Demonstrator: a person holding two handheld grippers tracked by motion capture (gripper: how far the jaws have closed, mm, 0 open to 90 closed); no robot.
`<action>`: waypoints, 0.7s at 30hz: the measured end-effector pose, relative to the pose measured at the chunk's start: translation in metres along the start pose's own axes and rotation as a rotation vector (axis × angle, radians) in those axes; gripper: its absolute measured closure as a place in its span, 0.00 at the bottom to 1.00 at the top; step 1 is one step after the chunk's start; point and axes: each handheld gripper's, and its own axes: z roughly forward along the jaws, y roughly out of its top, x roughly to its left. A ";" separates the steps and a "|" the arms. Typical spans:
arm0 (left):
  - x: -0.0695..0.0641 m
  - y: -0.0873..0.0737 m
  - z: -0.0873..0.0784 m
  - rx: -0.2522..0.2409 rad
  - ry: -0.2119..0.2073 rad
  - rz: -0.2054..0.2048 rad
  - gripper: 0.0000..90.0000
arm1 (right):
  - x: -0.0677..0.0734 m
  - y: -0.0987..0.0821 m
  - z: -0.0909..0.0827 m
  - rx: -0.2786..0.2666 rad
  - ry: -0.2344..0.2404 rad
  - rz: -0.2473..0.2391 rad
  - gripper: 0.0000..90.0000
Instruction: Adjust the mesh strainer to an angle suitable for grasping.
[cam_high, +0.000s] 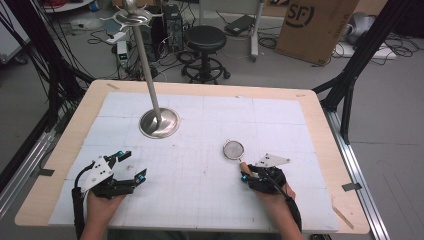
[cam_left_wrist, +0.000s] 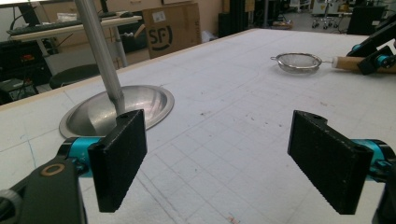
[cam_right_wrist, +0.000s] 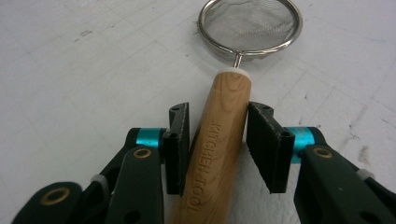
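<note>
Two grippers low over the white mat, high view: my left gripper (cam_high: 131, 165) near-left, jaws spread on nothing; my right gripper (cam_high: 245, 172) near-right, on the strainer (cam_high: 233, 149), which lies flat just beyond it. Metal stand (cam_high: 159, 122) far-left, well apart.

Left gripper view: both pads wide open, bare mat between them. Strainer far right, my other hand at its handle.

Right gripper view: wooden handle (cam_right_wrist: 219, 149) runs straight up between my jaws, long axis away from me, mesh bowl (cam_right_wrist: 250, 25) at the far end. Pads look pressed to both sides, a slim gap maybe on the left. Right hand is far nearer.
</note>
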 end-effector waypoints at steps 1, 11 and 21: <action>0.000 0.000 0.000 0.000 0.000 0.000 0.23 | 0.000 0.000 0.000 0.000 0.000 0.000 0.68; 0.000 0.000 0.000 -0.001 -0.004 0.002 0.23 | 0.004 0.003 0.000 0.020 0.029 -0.045 0.76; 0.000 0.000 0.000 -0.001 -0.004 0.000 0.23 | 0.004 0.004 -0.001 0.032 -0.028 -0.059 0.64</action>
